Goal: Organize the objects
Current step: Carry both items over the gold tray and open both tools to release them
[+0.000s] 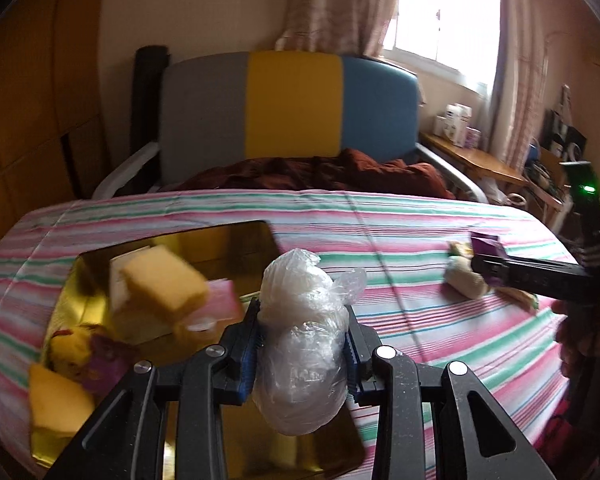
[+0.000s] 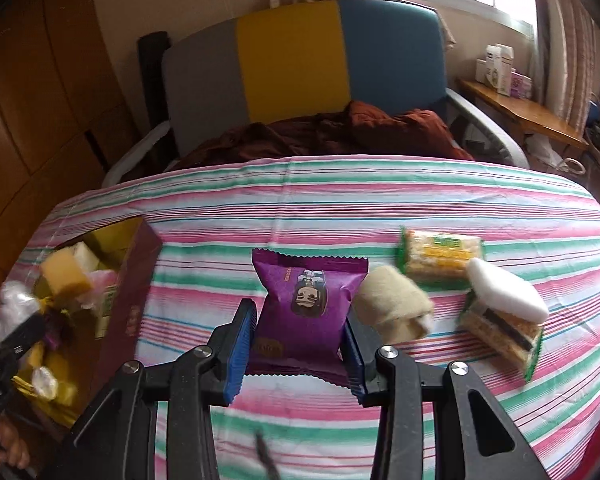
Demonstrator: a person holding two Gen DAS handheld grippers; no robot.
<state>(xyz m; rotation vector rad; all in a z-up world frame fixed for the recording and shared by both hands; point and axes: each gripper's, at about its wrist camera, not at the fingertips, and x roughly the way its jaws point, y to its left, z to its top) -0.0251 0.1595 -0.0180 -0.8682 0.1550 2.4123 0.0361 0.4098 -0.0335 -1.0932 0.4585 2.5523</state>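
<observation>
My left gripper is shut on a clear plastic-wrapped white bundle and holds it over the gold-lined box. The box holds yellow sponge cakes, a pink packet and a yellow-purple snack. My right gripper is shut on a purple snack packet above the striped tablecloth. Beside it lie a beige roll, a green-edged rice bar, a white piece and a layered bar.
The box sits at the table's left, with the left gripper over it. A grey, yellow and blue chair with a brown cloth stands behind the table. A wooden side table with cartons is at the right.
</observation>
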